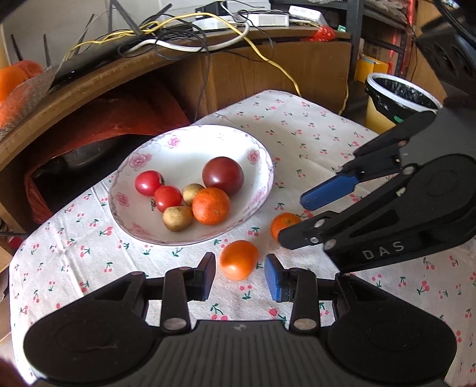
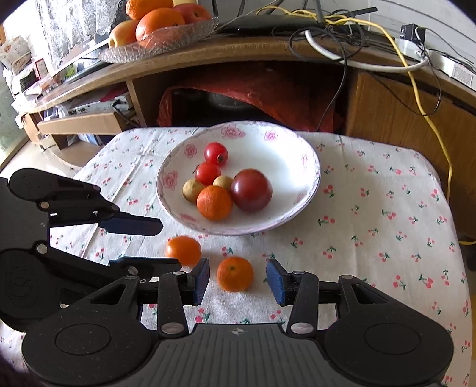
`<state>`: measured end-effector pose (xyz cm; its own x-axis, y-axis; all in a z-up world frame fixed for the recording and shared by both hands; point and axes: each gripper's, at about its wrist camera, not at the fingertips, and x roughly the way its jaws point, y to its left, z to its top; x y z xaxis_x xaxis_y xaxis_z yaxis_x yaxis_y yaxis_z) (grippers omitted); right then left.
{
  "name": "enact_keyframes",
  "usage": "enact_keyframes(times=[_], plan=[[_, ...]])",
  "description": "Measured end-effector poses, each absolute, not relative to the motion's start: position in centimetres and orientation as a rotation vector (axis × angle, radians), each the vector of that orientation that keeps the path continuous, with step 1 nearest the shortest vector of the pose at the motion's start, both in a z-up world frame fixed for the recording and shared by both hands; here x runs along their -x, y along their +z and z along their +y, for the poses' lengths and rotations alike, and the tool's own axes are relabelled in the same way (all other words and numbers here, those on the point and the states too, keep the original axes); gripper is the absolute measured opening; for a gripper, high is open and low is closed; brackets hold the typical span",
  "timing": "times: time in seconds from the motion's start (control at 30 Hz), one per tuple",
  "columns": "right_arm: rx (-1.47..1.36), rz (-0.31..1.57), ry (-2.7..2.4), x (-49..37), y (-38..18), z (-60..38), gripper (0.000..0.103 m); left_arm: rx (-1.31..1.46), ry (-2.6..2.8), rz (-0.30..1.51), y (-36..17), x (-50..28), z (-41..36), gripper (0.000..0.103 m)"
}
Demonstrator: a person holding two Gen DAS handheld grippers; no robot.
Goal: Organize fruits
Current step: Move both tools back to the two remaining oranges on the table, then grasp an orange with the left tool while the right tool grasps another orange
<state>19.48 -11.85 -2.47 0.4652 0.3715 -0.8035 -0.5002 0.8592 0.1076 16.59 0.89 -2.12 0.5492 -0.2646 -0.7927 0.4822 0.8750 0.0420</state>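
Observation:
A white floral bowl [image 1: 261, 160] [image 2: 309, 166] on the cherry-print cloth holds two red tomatoes, a dark tomato [image 1: 223, 175], two small tan fruits and one tangerine [image 1: 210, 205]. Two tangerines lie on the cloth in front of it. My left gripper [image 1: 240, 275] is open with one tangerine [image 1: 239, 259] [image 2: 183, 249] between its fingers. My right gripper [image 2: 237, 281] [image 1: 294, 217] is open around the other tangerine [image 2: 234, 273] [image 1: 284, 224]. Neither fruit is gripped.
A wooden shelf [image 2: 238, 56] with cables stands behind the table. A glass dish of oranges and apples [image 2: 154, 26] sits on it. A lined bin [image 1: 398, 98] stands at the far right of the table. The table edge is close on the right.

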Motion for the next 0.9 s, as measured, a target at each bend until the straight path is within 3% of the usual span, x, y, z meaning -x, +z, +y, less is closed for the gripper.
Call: enact_keyframes(times=[0.6,0.73,0.9], plan=[[0.120,1.026,0.559,-20.9,-4.5,-11.3,0.036,-0.281,-0.455,0.903,-2.7,-17.0,0.7,0.046],[0.137,1.028,0.545,-21.1,-4.4,-11.3,0.025,-0.283,-0.453,0.904,-2.7,-17.2,0.7,0.046],[0.127,1.042,0.538,-21.0,-4.2,-11.9,0.024,-0.284,-0.449,0.903,-2.7,-17.3,0.5,0.047]])
